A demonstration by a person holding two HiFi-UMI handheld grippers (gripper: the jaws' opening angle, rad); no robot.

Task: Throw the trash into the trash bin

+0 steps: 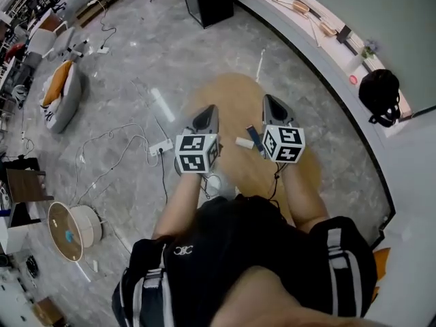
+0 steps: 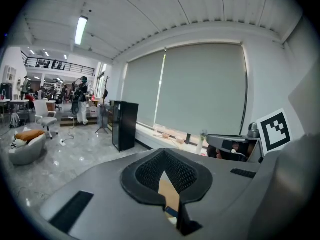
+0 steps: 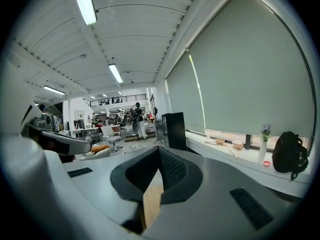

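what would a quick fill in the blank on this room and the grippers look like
1. The backpack on the window ledge is ___ in colour.
2. The cushion on the grey beanbag is ___.
3. The right gripper has its jaws ___, with nothing held.
Missing words: black; orange; shut

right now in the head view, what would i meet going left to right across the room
beanbag → power strip → left gripper → right gripper → backpack
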